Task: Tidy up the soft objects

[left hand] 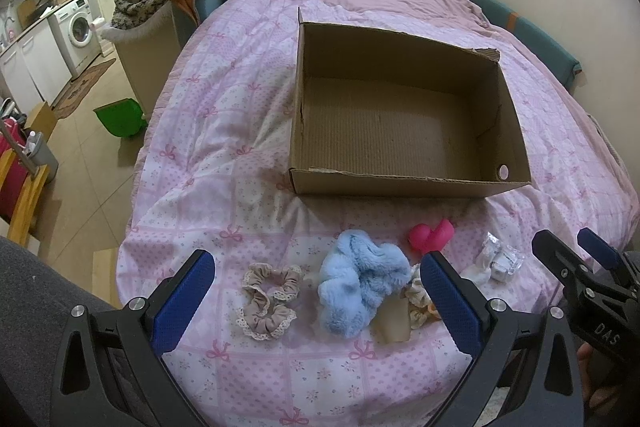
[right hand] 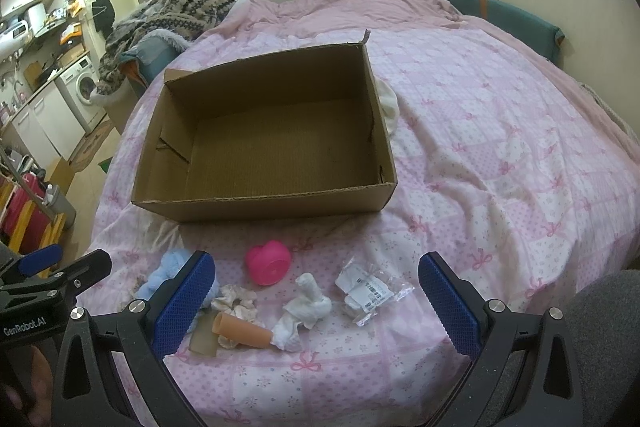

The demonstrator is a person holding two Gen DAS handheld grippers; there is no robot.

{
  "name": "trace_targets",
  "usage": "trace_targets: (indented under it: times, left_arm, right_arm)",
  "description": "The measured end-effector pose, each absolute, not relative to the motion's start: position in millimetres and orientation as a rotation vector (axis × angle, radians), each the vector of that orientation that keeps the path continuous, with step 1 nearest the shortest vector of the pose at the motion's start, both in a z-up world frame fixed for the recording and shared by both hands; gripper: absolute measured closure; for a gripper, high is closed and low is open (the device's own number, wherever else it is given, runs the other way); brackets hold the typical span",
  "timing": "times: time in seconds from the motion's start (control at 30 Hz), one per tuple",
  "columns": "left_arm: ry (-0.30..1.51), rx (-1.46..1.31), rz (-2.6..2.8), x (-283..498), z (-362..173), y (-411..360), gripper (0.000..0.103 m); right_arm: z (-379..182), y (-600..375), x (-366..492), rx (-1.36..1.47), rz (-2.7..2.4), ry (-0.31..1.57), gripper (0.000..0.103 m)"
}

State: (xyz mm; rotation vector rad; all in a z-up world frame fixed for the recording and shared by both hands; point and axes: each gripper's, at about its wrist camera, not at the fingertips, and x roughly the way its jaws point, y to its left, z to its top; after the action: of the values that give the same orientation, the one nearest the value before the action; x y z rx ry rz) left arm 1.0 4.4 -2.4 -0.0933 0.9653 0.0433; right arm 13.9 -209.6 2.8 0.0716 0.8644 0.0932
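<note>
My left gripper (left hand: 316,291) and right gripper (right hand: 316,291) both hang spread wide, gripping nothing. The left one's body reads "GenRobot.AI". Just beyond lie a beige scrunchie (left hand: 269,301), a blue fluffy scrunchie (left hand: 358,285), a tan tube (right hand: 244,330) with its long axis left-right, and a pink heart (right hand: 267,263). Farther off, the cardboard box (right hand: 264,203) sits open on the bedspread (right hand: 500,155).

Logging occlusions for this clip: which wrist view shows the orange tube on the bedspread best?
The right wrist view: the orange tube lies in full sight between the open fingers, beside the white cloth. In the left wrist view it is almost wholly hidden behind that gripper's right finger, near the blue scrunchie.
</note>
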Motion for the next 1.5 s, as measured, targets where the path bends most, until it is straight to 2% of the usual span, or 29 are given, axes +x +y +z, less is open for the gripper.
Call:
trace_targets:
  times: [1.5]
  left_arm:
    - [0.970,-0.091,0.044,1.0,-4.9,1.3,0.000]
  right_arm:
    - [1.1,-210.7,13.3,0.086,0.093,0.872,0.000]
